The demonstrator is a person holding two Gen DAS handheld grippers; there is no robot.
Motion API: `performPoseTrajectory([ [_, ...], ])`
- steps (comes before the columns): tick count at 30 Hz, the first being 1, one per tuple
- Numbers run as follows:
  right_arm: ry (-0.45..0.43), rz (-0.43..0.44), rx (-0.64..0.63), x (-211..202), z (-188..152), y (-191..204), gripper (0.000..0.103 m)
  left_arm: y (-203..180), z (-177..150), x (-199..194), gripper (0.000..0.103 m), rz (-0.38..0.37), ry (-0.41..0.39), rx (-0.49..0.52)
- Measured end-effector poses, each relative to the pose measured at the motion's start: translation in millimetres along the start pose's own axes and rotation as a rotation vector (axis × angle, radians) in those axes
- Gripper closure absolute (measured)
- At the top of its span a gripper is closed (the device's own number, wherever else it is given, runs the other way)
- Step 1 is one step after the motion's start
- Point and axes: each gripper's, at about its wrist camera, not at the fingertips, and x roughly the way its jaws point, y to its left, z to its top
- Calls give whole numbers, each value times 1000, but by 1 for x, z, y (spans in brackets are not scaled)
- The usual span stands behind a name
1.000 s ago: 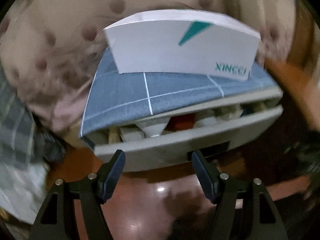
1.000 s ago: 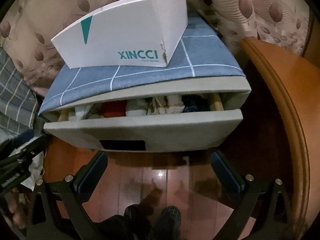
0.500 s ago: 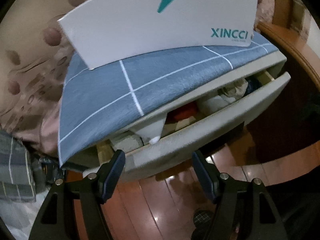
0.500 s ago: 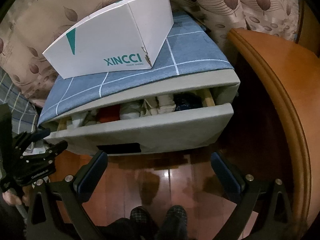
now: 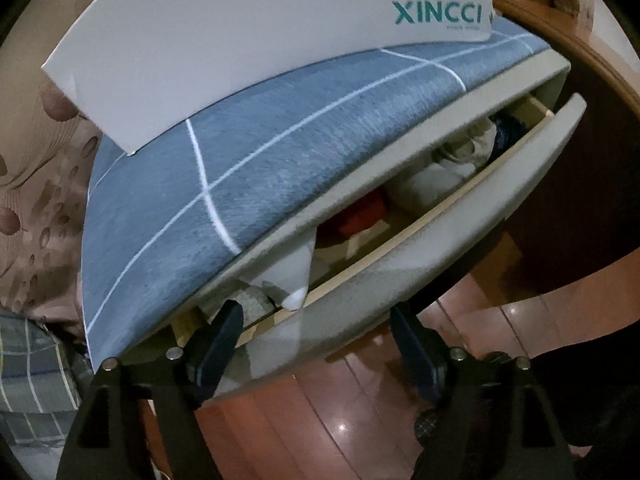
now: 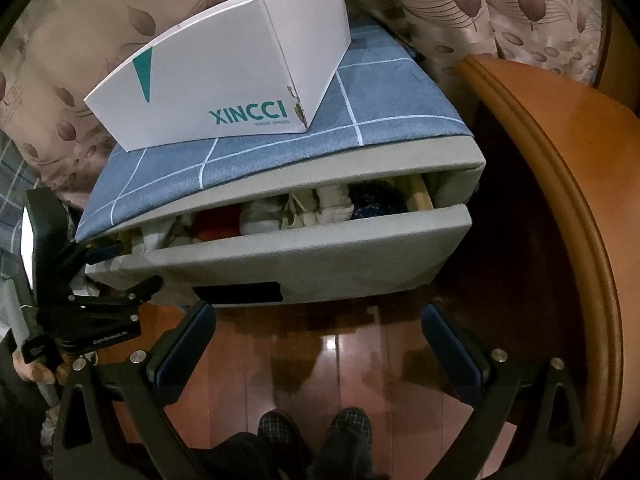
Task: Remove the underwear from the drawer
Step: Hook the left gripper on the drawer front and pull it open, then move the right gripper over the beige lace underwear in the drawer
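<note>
A grey cabinet's drawer (image 6: 304,260) stands pulled out a little. Folded underwear lies in it: a red piece (image 6: 214,222), white pieces (image 6: 264,216) and a dark blue piece (image 6: 376,200). The left wrist view shows the same red piece (image 5: 360,212) and white pieces (image 5: 436,176). My left gripper (image 5: 316,340) is at the drawer's left end (image 5: 280,340), also seen as the left gripper (image 6: 134,266). Its jaws are opening, with the drawer front's corner between them and no pad pressing on it. My right gripper (image 6: 320,340) hangs open above the floor before the drawer, holding nothing.
A white XINCCI shoe box (image 6: 224,88) sits on the blue checked cloth (image 6: 384,100) covering the cabinet. A curved wooden furniture edge (image 6: 560,184) rises at the right. A leaf-print curtain (image 6: 500,4) hangs behind, with plaid fabric (image 5: 28,376) at the left. A person's slippered feet (image 6: 316,428) stand on the glossy wooden floor (image 6: 360,360).
My left gripper has come down and closer to the drawer's left end, rolling as it went, and its fingers now stand wider apart. The right gripper has barely moved.
</note>
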Motion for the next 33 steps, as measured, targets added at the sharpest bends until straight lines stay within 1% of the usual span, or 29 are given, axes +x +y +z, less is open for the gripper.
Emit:
performPoseTrajectory([
  [4, -3, -7, -2, -1, -1, 1, 1, -10, 0, 5, 20, 24, -1, 15],
  [9, -8, -13, -6, -2, -1, 2, 1, -15, -1, 6, 20, 10, 26, 13],
  [12, -13, -13, -8, -2, 0, 2, 1, -22, -9, 4, 20, 9, 49, 44],
  [16, -17, -5, -1, -3, 1, 0, 1, -31, -18, 0, 20, -25, 84, 63],
  [22, -33, 1, 11, -6, 1, -1, 1, -47, -35, -7, 20, -80, 169, 99],
  [25, -35, -6, 2, -7, 0, 0, 1, -46, -33, -7, 20, -110, 209, 104],
  [27, -33, -5, 3, -7, 0, 0, 1, -50, -42, -10, 20, -123, 230, 103],
  [28, -31, -3, 6, -6, 0, -1, 1, -55, -52, -15, 20, -124, 236, 107],
  [31, -23, 3, 16, -6, 0, -4, 1, -64, -56, -18, 20, -140, 277, 138],
  [33, -11, -3, 23, -4, 1, -5, 1, -71, -67, -22, 20, -153, 299, 146],
])
